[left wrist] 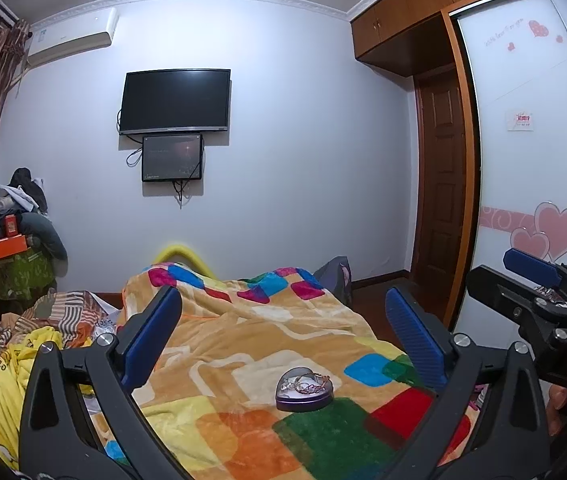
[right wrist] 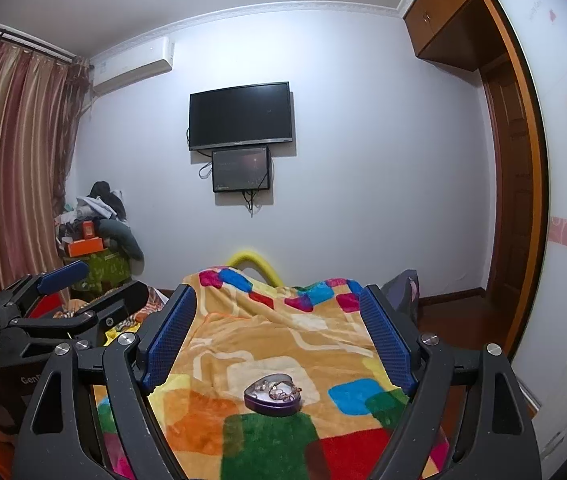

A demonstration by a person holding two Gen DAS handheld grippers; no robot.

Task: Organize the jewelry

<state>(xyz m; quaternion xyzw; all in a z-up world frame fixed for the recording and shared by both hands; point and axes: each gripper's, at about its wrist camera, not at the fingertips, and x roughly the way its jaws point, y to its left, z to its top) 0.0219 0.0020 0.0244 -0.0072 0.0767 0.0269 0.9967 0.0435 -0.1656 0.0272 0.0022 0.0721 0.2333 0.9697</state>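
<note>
A purple heart-shaped tin [left wrist: 303,390] lies open on the colourful blanket [left wrist: 243,340], with bracelets and chains [left wrist: 310,383] piled inside it. My left gripper [left wrist: 283,328] is open and empty, held above and behind the tin. In the right wrist view the same tin [right wrist: 273,396] with its jewelry [right wrist: 277,390] lies between my blue fingers. My right gripper [right wrist: 277,332] is open and empty, also above the tin. The right gripper shows at the right edge of the left wrist view [left wrist: 539,280]; the left gripper shows at the left in the right wrist view [right wrist: 83,288].
The blanket covers a bed with crumpled clothes [left wrist: 23,360] at its left. A heap of clothes and boxes [right wrist: 95,236] stands in the far corner. A TV [left wrist: 175,102] hangs on the far wall. A wardrobe [left wrist: 531,160] and door [left wrist: 441,176] are on the right.
</note>
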